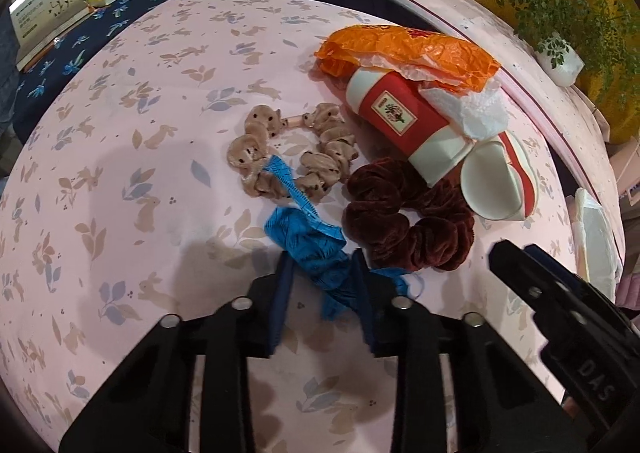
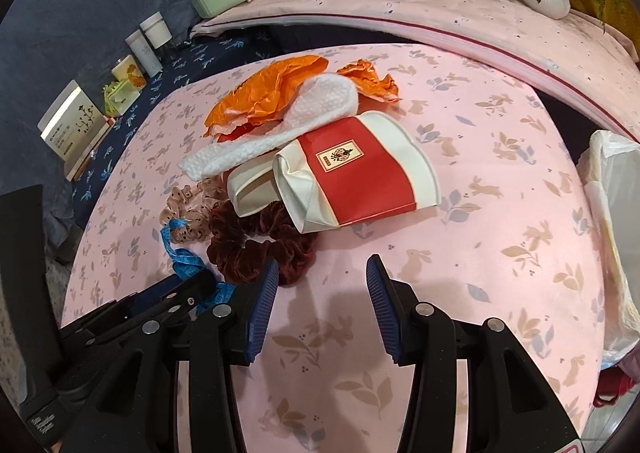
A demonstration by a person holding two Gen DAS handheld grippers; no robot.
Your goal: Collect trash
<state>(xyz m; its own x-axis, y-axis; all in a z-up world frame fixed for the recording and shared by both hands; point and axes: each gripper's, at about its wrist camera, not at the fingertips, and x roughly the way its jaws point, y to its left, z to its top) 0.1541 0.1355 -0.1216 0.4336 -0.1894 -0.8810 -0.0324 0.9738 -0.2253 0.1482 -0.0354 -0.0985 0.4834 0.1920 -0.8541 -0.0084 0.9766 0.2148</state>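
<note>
Two grippers angle down over the pink bench. Left gripper (image 1: 323,273) is clenched on the crumpled blue measuring tape (image 1: 308,241). Just right of it, the right gripper (image 2: 322,285) hovers released, its fingers apart, with the dark red scrunchie (image 2: 256,245) and crushed red-and-white cup (image 2: 356,173) just ahead.

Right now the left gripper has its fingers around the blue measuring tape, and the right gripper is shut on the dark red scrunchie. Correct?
Not quite. The left gripper does have its fingers around the blue measuring tape, but the right gripper is open and holds nothing. The right wrist view shows its fingers spread over bare cloth, with the dark red scrunchie lying beside the left finger, not between them.
</note>
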